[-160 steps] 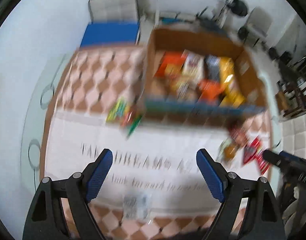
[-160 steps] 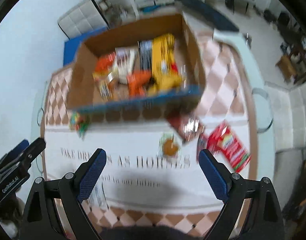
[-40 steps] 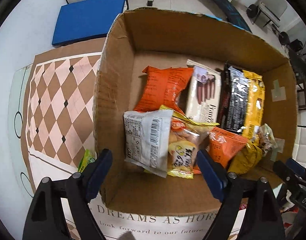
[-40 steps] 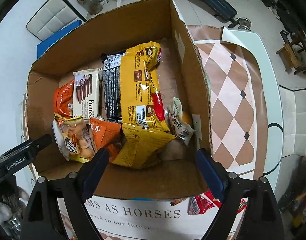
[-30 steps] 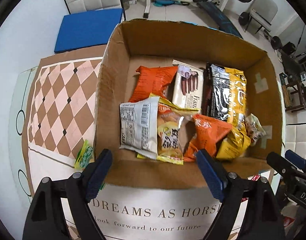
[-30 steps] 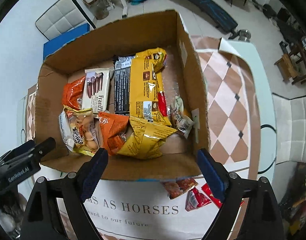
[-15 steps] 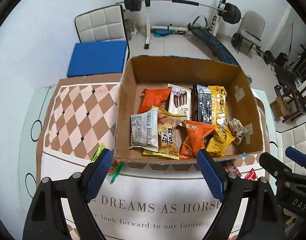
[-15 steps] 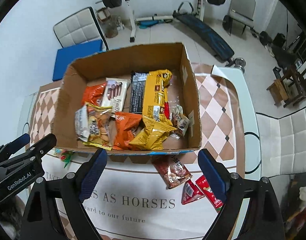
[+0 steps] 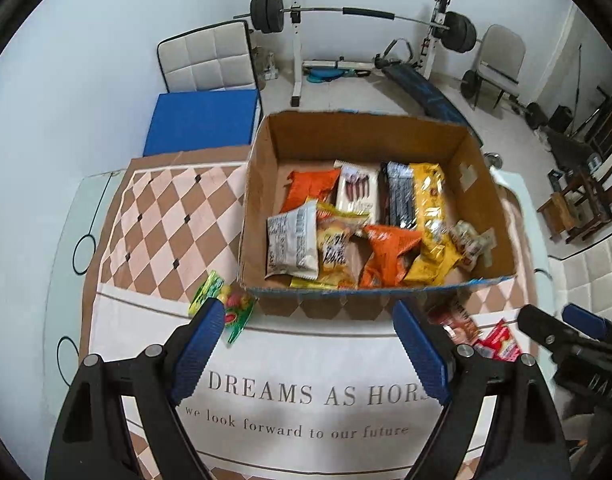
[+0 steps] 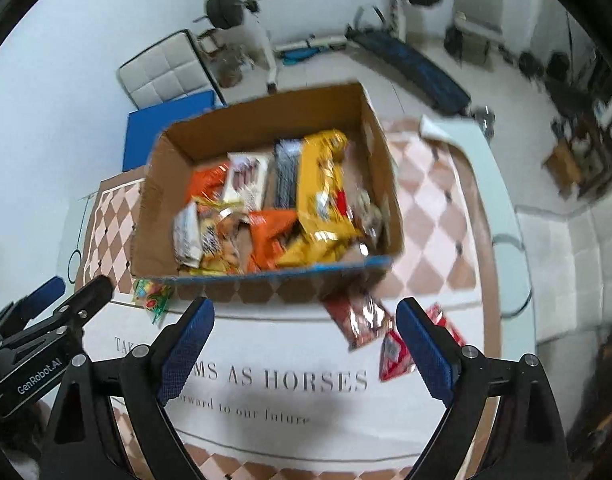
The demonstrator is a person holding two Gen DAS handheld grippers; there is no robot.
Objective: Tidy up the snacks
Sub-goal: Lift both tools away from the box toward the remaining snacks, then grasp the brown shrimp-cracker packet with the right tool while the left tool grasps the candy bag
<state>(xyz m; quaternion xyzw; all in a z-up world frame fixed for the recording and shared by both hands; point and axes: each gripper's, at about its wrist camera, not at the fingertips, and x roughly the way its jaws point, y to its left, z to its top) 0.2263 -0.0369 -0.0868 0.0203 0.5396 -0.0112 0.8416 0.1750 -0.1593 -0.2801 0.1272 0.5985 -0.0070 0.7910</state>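
Open cardboard box (image 9: pixel 261 184) packed with snack packets (image 9: pixel 390 256), loose red packets (image 10: pixel 362 322) and green candy bag (image 9: pixel 225 306) just outside

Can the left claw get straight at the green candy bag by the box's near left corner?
Probably yes. The left claw is open and empty, and the green candy bag lies flat on the tablecloth just beyond its left finger, outside the cardboard box, with nothing covering it.

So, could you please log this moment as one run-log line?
left gripper: open, empty | right gripper: open, empty | brown cardboard box: holds packets | green candy bag, red-brown foil packet: on tablecloth, outside box
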